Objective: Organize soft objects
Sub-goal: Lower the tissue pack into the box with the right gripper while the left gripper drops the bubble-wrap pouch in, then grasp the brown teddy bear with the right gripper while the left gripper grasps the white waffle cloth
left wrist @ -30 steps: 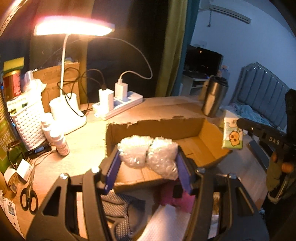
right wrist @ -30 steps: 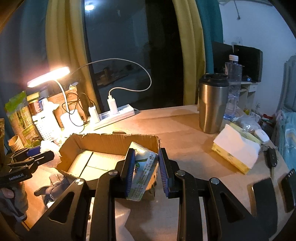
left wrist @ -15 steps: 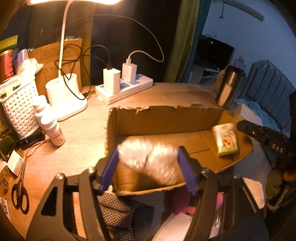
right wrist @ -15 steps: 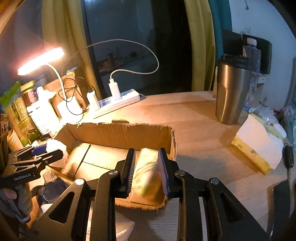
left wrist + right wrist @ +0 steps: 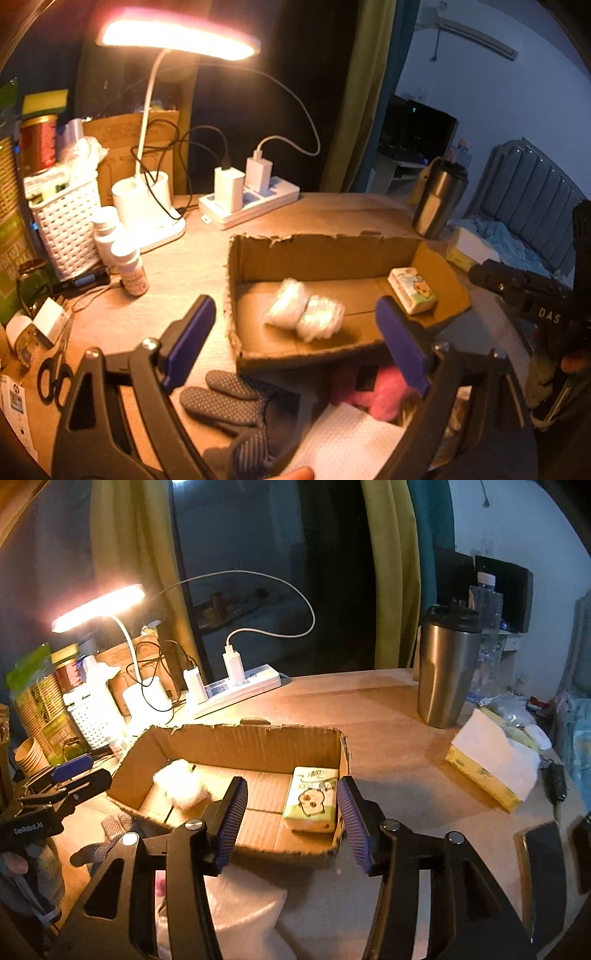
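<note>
Both your left hand-held gripper (image 5: 291, 341) and right hand-held gripper (image 5: 291, 821) are spread, empty. Bubble wrap (image 5: 303, 314) and tissue pack (image 5: 312, 799) lie inside the cardboard box (image 5: 240, 738). The grey glove (image 5: 236, 400), just before it, looks limp: pinch its cuff.

- Left wrist view: looks from the near left across the surface (image 5: 184, 258), close above the cardboard box (image 5: 325, 254), facing window and lamp (image 5: 177, 37).
- Right wrist view: looks from the near right, close behind the box's (image 5: 236, 742) front wall.
- Shared by the 2 views: box, lamp (image 5: 98, 607), power strip (image 5: 236, 690).
</note>
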The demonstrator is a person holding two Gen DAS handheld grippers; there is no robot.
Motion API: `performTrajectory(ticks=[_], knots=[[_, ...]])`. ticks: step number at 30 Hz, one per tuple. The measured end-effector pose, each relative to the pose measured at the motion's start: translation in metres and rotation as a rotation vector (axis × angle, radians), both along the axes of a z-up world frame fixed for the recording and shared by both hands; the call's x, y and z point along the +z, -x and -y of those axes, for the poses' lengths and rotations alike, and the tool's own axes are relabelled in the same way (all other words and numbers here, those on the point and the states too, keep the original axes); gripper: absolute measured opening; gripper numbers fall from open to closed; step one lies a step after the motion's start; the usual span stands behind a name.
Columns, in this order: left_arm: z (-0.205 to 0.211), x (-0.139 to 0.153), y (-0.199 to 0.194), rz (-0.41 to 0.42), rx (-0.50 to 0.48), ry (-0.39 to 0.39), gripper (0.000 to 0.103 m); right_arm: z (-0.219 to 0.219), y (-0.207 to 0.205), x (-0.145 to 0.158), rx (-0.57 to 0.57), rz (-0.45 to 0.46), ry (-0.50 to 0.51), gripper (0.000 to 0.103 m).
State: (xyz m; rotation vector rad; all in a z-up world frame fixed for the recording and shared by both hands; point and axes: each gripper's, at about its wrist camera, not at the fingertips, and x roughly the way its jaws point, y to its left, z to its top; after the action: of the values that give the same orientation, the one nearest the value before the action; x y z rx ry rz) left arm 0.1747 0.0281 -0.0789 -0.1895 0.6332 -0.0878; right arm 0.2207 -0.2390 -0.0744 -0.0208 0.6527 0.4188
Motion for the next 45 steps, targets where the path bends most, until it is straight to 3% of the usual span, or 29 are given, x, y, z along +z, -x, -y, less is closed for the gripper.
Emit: performTrajectory(ticks=[22,36,39,45], knots=[[0.01,0.003,0.071,0.021,-0.033,0.003,0.09,0.003,0.083,0.004,-0.026,0.0,0.023,0.055],[0.024,-0.026,0.103,-0.046,-0.046,-0.007,0.09,0.004,0.115,-0.024,-0.01,-0.06,0.024,0.055],[0.03,-0.033,0.105,-0.069,-0.065,-0.019,0.09,0.006,0.119,-0.03,-0.007,-0.074,0.012,0.064],[0.041,-0.054,0.102,-0.124,-0.087,-0.048,0.09,0.007,0.126,-0.047,0.006,-0.11,-0.011,0.065]])
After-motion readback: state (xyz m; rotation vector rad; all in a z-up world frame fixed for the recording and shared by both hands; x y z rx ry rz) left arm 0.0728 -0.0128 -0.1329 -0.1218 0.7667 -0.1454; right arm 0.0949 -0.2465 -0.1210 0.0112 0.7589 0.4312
